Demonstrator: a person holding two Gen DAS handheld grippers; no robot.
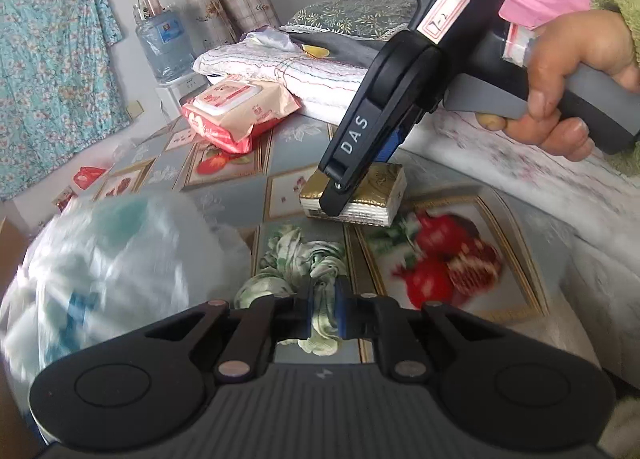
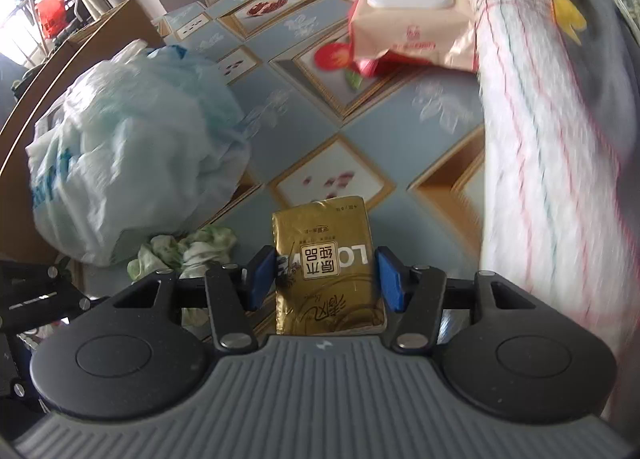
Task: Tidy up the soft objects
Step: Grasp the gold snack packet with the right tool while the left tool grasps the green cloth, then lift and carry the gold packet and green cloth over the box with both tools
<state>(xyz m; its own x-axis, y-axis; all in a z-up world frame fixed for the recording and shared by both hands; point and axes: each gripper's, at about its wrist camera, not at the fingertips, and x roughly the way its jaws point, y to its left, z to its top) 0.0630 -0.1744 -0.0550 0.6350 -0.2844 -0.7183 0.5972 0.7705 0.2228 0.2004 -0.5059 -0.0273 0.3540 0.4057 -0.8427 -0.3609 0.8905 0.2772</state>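
Tissue pack [image 2: 326, 271] apparently between right claw [image 2: 326, 279].

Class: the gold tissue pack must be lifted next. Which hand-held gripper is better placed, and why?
Right. The right hand-held gripper already straddles the gold tissue pack; the left hand-held gripper is shut on the green-and-white cloth.

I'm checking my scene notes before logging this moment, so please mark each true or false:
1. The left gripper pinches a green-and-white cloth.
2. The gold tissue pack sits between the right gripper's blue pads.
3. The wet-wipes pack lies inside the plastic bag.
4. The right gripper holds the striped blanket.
1. True: the left gripper is shut on the crumpled green-and-white cloth.
2. True: the gold foil tissue pack sits between the right gripper pads.
3. False: the pink wet-wipes pack lies on the patterned tablecloth, apart from the translucent white plastic bag.
4. False: the white striped blanket lies beside it, untouched.
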